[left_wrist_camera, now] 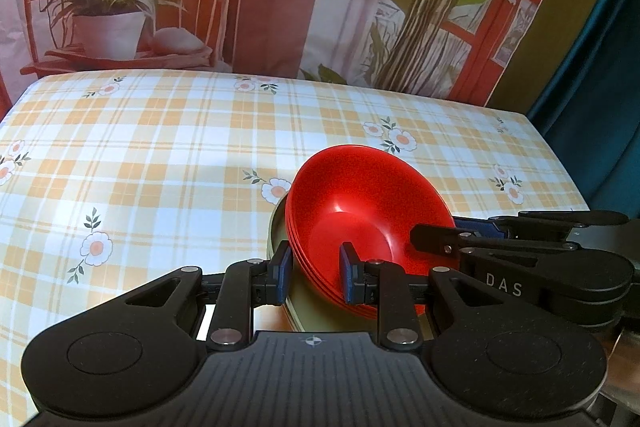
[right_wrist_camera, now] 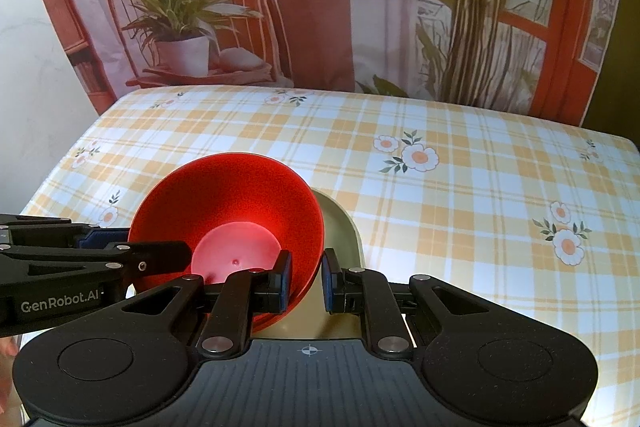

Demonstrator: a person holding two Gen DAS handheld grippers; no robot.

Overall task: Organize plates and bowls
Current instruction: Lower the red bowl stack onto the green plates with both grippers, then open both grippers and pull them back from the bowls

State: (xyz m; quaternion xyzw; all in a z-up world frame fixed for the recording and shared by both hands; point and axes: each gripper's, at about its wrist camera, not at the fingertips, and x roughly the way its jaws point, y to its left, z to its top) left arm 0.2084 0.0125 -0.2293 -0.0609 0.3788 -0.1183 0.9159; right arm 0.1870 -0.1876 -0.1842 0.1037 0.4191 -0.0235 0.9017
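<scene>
Stack of red bowls [left_wrist_camera: 352,211], nested; rim edges in the left wrist view suggest about four, exact count unclear. One beige plate [left_wrist_camera: 298,307] beneath them, on the checked tablecloth [left_wrist_camera: 160,155], near edge. Left gripper [left_wrist_camera: 316,277]: jaws narrow, straddling the stack's rim, one pad outside, one inside. Right gripper [right_wrist_camera: 306,281]: jaws narrow, straddling the opposite rim likewise. Pad contact cannot be confirmed on either side.

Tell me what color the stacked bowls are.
Red bowls, clearest in the right wrist view.
</scene>
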